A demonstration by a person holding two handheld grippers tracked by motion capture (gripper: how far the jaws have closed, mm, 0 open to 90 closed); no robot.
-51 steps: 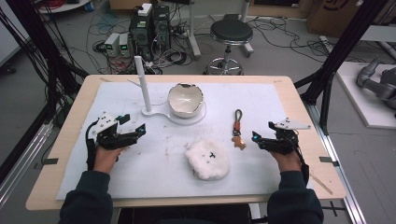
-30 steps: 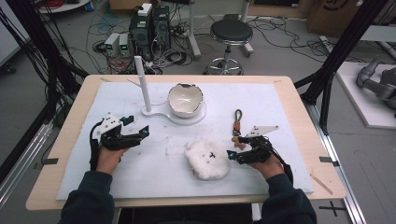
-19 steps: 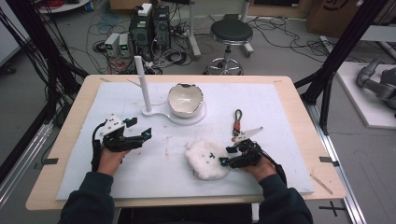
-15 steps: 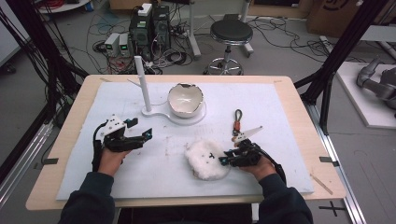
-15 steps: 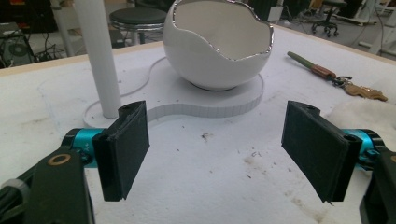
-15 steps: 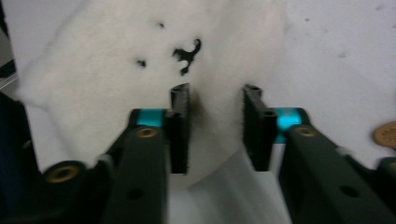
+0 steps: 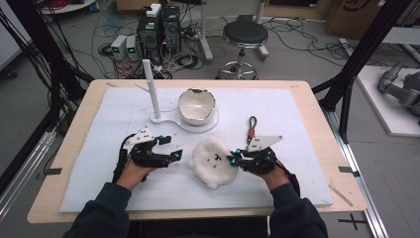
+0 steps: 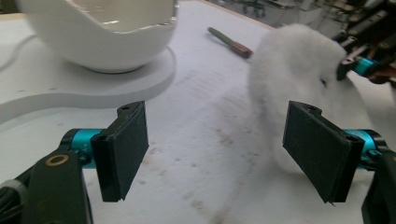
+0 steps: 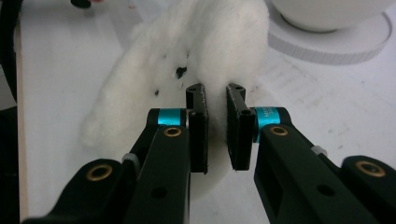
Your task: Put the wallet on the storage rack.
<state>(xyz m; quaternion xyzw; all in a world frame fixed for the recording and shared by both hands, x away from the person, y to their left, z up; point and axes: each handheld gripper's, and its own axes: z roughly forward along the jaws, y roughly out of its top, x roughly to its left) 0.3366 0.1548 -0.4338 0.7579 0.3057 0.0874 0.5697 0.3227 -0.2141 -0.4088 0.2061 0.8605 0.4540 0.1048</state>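
A white fluffy plush (image 7: pixel 214 161) with small black marks lies on the white mat in front of the person. My right gripper (image 7: pixel 234 160) has just been closing, and its jaws are pinched on the plush's right edge (image 9: pixel 219 100), with fur squeezed between the pads. My left gripper (image 7: pixel 174 148) stands open just left of the plush (image 8: pixel 299 79), its pads (image 8: pixel 122 149) wide apart with nothing between them. A white bowl (image 7: pixel 196 106) sits on a flat white base (image 7: pixel 171 121) that carries an upright white post (image 7: pixel 150 87).
A dark cord with a brown band (image 7: pixel 252 127) lies on the mat right of the bowl. The white mat (image 7: pixel 297 114) covers most of the wooden table (image 7: pixel 327 134). Cables, equipment boxes and a stool (image 7: pixel 245 34) stand on the floor beyond the far edge.
My right gripper moved left to the plush and closed on its right edge. My left gripper drifted right toward the plush and stayed open.
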